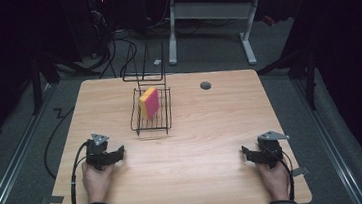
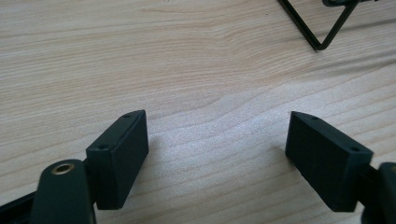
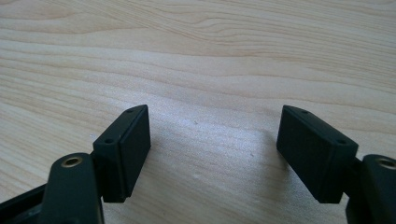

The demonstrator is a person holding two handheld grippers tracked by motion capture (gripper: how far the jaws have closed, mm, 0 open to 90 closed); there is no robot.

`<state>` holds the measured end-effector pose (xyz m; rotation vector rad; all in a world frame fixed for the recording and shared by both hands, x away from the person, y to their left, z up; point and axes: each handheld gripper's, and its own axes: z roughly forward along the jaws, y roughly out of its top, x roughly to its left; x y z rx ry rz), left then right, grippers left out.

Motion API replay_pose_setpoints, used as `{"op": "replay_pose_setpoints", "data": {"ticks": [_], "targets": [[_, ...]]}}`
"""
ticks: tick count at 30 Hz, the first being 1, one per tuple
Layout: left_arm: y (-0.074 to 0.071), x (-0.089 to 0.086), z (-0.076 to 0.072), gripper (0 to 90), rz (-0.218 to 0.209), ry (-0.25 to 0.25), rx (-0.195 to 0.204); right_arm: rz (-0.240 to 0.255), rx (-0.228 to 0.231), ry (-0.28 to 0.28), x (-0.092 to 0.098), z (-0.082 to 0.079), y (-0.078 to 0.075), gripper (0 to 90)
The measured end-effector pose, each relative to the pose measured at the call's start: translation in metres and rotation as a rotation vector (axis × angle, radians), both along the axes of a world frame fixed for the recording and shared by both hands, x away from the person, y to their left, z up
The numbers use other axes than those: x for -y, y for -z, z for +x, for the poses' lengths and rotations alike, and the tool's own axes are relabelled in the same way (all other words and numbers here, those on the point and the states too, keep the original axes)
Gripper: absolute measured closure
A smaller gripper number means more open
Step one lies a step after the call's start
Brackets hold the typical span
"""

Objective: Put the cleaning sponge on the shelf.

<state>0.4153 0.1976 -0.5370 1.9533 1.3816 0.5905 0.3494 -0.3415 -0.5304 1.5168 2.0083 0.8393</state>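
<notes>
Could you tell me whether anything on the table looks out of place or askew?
Nothing stands out. The pink-and-yellow sponge stands on edge inside the wire rack, and each hand-held gripper, left and right, rests open on the table.

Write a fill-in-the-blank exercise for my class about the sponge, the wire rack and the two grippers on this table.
1. The yellow and pink sponge stands inside the black wire ____.
2. The left gripper has its jaws ____, with nothing between them.
3. The right gripper rests near the table's ____ corner, front side.
4. The tabletop is made of light ____.

Missing words: rack; open; right; wood
</notes>
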Motion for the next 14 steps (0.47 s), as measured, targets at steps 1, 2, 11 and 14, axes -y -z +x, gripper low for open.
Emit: {"op": "replay_pose_setpoints", "data": {"ticks": [1,2,11,14], "targets": [[0.0000,0.0000,0.0000,21.9,0.000,0.000,0.000,-0.001,-0.002,0.002,-0.0004,-0.0002,-0.0001,26.1],[0.0000,0.0000,0.0000,21.9,0.000,0.000,0.000,-0.001,-0.002,0.002,-0.0004,-0.0002,-0.0001,26.1],[0.0000,0.0000,-0.0001,21.9,0.000,0.000,0.000,-0.001,-0.002,0.002,-0.0004,-0.0002,-0.0001,26.1],[0.0000,0.0001,-0.0001,21.9,0.000,-0.001,0.000,-0.004,-0.001,-0.002,0.0000,0.0000,0.0000,26.1]]}}
